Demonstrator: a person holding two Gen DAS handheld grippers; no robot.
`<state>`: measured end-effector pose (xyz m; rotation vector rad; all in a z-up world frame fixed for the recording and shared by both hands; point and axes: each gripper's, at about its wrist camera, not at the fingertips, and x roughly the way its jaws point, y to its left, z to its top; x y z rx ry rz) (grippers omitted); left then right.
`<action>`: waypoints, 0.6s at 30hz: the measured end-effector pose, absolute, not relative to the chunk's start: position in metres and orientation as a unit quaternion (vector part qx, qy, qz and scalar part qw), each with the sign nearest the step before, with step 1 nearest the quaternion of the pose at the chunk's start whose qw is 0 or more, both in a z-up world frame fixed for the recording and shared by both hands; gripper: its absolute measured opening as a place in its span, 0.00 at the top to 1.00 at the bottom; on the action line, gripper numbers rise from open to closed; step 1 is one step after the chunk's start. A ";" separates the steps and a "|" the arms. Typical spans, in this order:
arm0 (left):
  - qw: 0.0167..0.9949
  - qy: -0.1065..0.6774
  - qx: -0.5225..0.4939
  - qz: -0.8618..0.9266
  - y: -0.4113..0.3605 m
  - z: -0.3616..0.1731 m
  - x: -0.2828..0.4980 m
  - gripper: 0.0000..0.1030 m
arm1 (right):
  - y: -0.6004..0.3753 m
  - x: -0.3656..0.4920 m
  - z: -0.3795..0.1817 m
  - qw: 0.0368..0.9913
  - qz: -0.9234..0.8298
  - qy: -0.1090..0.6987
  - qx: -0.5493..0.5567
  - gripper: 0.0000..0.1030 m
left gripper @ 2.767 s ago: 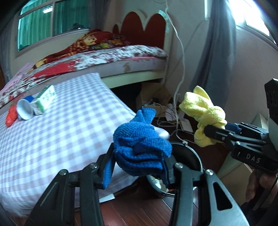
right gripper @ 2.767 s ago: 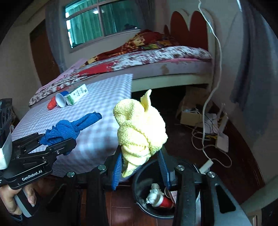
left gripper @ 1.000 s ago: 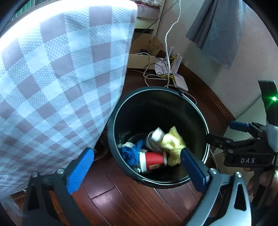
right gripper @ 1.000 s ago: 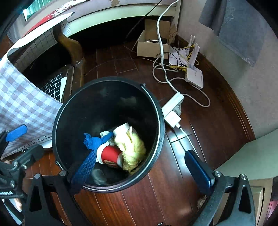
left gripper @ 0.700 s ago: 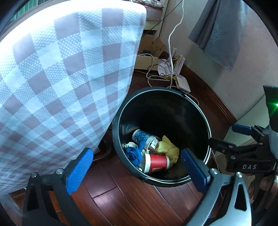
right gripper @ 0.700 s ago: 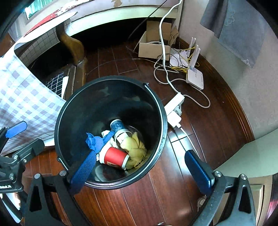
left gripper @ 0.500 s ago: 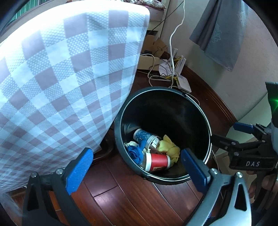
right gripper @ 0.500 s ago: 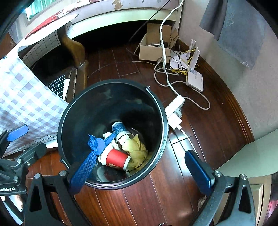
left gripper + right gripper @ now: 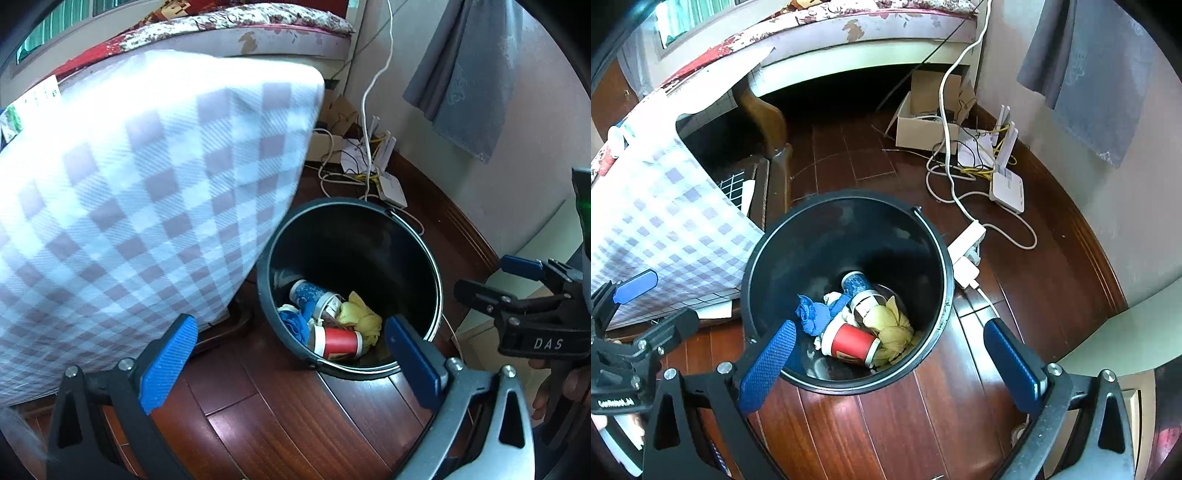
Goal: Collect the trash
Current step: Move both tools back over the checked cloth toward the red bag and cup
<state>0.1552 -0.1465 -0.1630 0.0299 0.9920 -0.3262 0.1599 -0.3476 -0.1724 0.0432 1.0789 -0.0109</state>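
Observation:
A black round bin stands on the wooden floor. Inside lie a blue cloth, a yellow cloth, a red paper cup and a blue patterned cup. My left gripper hangs open above the bin's near rim, nothing between its fingers. My right gripper is open too, empty, over the bin's front edge. Each gripper shows in the other's view, at the side.
A table under a checked cloth stands just left of the bin. Cables, a power strip, a router and a cardboard box lie on the floor behind. A bed and grey curtain are farther back.
Both cloths were let go and now lie in the bin; both grippers went from shut to open. Over the last second both grippers have risen and drawn back from the bin.

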 end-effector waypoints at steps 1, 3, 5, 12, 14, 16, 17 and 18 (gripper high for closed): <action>0.868 0.471 0.013 -0.155 -0.144 -0.160 0.154 0.01 | -0.347 0.158 -0.170 0.859 -0.005 0.511 0.020 0.01; 0.872 0.464 0.014 -0.153 -0.140 -0.153 0.152 0.01 | -0.344 0.154 -0.162 0.864 -0.002 0.504 0.017 0.01; 0.876 0.459 0.012 -0.149 -0.134 -0.145 0.150 0.01 | -0.340 0.151 -0.155 0.867 0.000 0.497 0.014 0.01; 0.885 0.444 0.008 -0.138 -0.116 -0.125 0.143 0.01 | -0.319 0.146 -0.134 0.879 0.016 0.476 0.007 0.01; 0.888 0.440 0.004 -0.135 -0.110 -0.119 0.141 0.01 | -0.311 0.146 -0.128 0.883 0.022 0.469 0.003 0.01; 0.890 0.437 0.001 -0.131 -0.103 -0.114 0.139 0.01 | -0.303 0.147 -0.121 0.886 0.027 0.462 0.001 0.01; 0.892 0.434 -0.001 -0.128 -0.098 -0.111 0.139 0.01 | -0.300 0.147 -0.118 0.888 0.030 0.459 0.001 0.01; 0.893 0.432 -0.002 -0.126 -0.095 -0.108 0.138 0.01 | -0.295 0.148 -0.113 0.891 0.033 0.453 0.001 0.01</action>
